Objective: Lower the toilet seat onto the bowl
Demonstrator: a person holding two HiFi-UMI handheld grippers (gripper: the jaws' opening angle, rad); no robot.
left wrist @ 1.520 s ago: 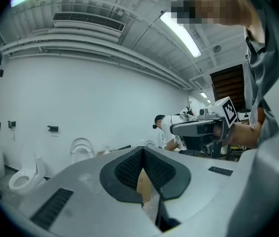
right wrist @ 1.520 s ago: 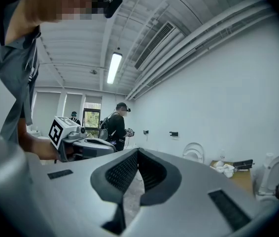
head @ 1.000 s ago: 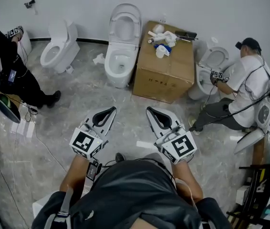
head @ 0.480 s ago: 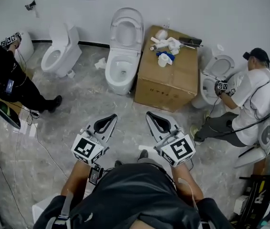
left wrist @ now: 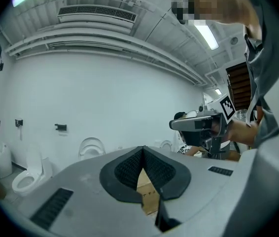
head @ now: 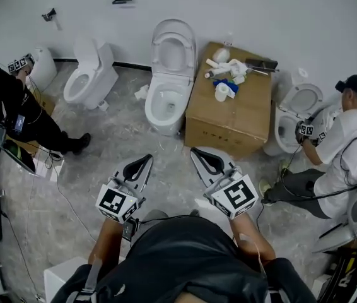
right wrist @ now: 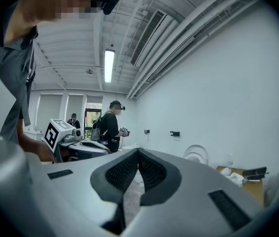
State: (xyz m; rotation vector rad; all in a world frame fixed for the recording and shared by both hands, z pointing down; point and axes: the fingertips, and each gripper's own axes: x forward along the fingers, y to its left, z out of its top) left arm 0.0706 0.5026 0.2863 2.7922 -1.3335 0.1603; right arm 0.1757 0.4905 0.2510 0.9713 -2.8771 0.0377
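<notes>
The white toilet [head: 166,81] stands against the far wall, its seat [head: 173,48] raised upright over the open bowl [head: 163,103]. My left gripper [head: 146,160] and right gripper [head: 196,151] hover side by side over the floor, well short of the toilet, both pointing toward it. Both are shut and hold nothing. In the left gripper view the left gripper's [left wrist: 142,151] pads meet, and the raised seat [left wrist: 91,147] shows far off. The right gripper's [right wrist: 138,152] jaws are also pressed together, with the seat [right wrist: 196,153] in the distance.
A cardboard box [head: 229,115] with plumbing parts on top sits right of the toilet. A second toilet [head: 90,77] stands at left, a third [head: 295,115] at right. One person [head: 8,106] works at left and another [head: 349,150] crouches at right. Cables lie on the floor.
The toilet, box and wall have slid lower in the head view as I come closer. Both grippers keep the same shut pose in front of me.
</notes>
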